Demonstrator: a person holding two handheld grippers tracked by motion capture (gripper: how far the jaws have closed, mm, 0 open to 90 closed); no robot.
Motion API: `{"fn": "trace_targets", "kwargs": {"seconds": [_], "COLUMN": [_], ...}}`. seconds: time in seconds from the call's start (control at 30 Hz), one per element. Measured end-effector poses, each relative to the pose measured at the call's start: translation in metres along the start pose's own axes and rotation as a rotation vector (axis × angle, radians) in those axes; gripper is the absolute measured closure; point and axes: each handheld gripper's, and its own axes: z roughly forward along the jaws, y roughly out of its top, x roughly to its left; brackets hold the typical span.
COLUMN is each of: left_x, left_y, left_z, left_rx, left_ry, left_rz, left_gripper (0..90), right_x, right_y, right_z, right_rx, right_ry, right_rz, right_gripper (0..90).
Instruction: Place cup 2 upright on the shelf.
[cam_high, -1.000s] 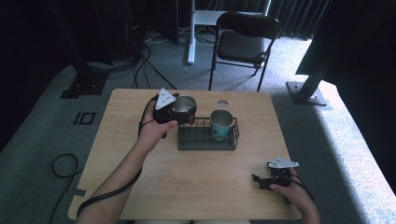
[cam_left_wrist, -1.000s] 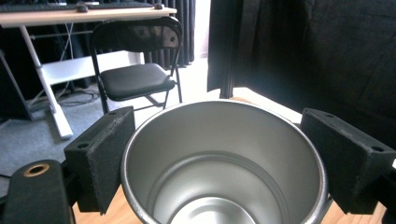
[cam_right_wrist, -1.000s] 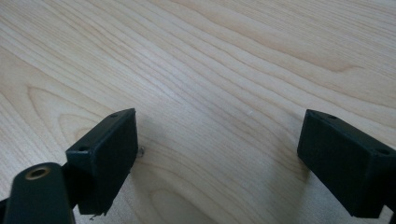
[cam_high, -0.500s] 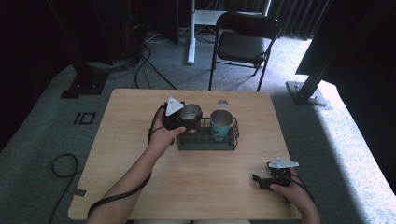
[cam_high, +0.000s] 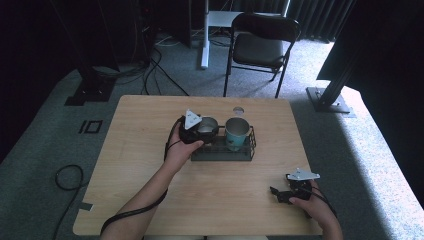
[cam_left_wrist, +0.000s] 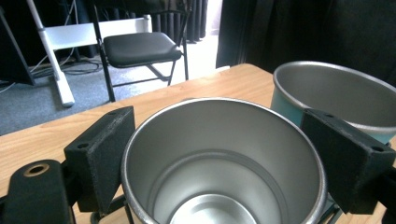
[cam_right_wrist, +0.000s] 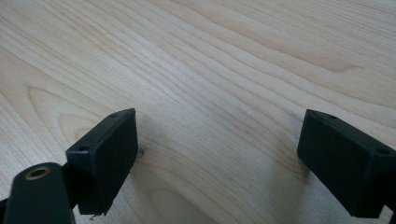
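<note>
A bare steel cup (cam_high: 208, 124) (cam_left_wrist: 219, 158) is held upright between the jaws of my left gripper (cam_high: 204, 130) (cam_left_wrist: 224, 163), which is shut on it. The cup is at the left end of a black wire rack (cam_high: 220, 155) in the middle of the table. A teal cup with a steel inside (cam_high: 236, 132) (cam_left_wrist: 336, 93) stands in the rack's right half, close beside the held cup. My right gripper (cam_high: 278, 194) (cam_right_wrist: 224, 158) lies low on the wooden table (cam_high: 150, 150) at the front right, open, with bare wood between its jaws.
A small round cable port (cam_high: 238, 110) sits in the tabletop just behind the rack. A black folding chair (cam_high: 260, 45) stands beyond the far edge. Cables trail across the floor to the left.
My left gripper has carried the steel cup rightwards, from just left of the rack to its left end, next to the teal cup. The right gripper has stayed put.
</note>
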Motion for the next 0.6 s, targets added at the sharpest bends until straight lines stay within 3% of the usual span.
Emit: {"fn": "trace_targets", "kwargs": {"seconds": [0.6], "left_x": [-0.004], "left_y": [-0.014], "left_z": [0.009], "left_rx": [0.023], "left_ry": [-0.002], "left_rz": [0.025], "left_gripper": [13.8], "right_x": [0.0], "right_y": [0.0], "right_z": [0.0], "right_rx": [0.0], "right_ry": [0.0], "right_rz": [0.0], "right_gripper": [11.9]}}
